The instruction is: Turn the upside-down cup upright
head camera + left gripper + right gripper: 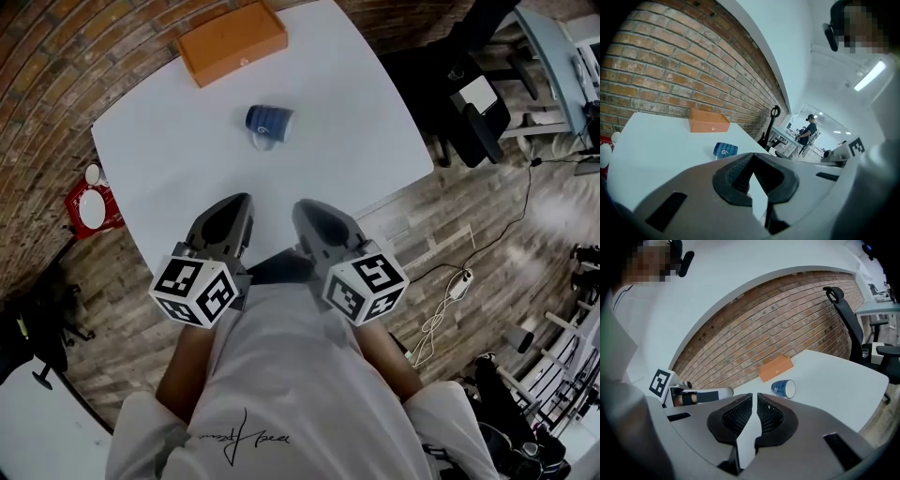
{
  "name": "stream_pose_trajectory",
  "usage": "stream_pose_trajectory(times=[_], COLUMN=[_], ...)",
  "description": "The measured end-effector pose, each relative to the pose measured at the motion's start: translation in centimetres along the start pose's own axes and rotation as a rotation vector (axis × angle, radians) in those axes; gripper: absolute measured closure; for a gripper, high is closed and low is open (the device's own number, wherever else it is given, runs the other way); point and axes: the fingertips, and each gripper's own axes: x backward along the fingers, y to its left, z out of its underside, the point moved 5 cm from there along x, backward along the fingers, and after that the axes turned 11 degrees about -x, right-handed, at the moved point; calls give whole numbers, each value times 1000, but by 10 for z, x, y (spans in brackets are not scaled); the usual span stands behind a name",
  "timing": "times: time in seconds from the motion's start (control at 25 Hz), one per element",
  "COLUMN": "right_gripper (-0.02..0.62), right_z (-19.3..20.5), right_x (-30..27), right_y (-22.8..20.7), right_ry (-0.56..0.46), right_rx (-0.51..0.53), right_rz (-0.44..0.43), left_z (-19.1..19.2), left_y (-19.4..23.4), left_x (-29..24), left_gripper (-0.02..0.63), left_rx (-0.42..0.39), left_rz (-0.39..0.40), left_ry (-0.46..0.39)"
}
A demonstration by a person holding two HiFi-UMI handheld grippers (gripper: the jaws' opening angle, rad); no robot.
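Note:
A blue cup (269, 125) with a white inside rests on the white table (366, 112), past the table's middle. It seems to lie on its side, its white mouth showing in the right gripper view, where the cup (783, 388) is just beyond the jaws. The left gripper view shows the cup (725, 150) ahead and slightly left. Both grippers hover low at the table's near edge, close to my body. My left gripper (240, 202) is shut and holds nothing. My right gripper (303, 208) is shut too, only a thin slit between its pads.
An orange box (232, 41) lies at the table's far edge by the brick wall. A black office chair (469, 84) stands to the right. On the floor are a red tray with white dishes (91, 204) at left and cables (450, 291) at right.

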Motion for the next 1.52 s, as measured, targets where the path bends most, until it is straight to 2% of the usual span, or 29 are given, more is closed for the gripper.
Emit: stream_pose_trajectory(times=[0.4, 1.12, 1.52], right_gripper=[574, 572, 572], right_z=[-12, -26, -31], right_x=[-23, -67, -91], right_y=[-15, -38, -45], right_ry=[16, 57, 85], right_rx=[-33, -62, -78], right_rz=[16, 46, 55], left_z=[-3, -6, -10], left_y=[24, 49, 75], left_x=[-16, -52, -67], left_gripper=[597, 597, 597], left_rx=[28, 53, 85], left_rz=[-29, -9, -18], left_ry=[13, 64, 55])
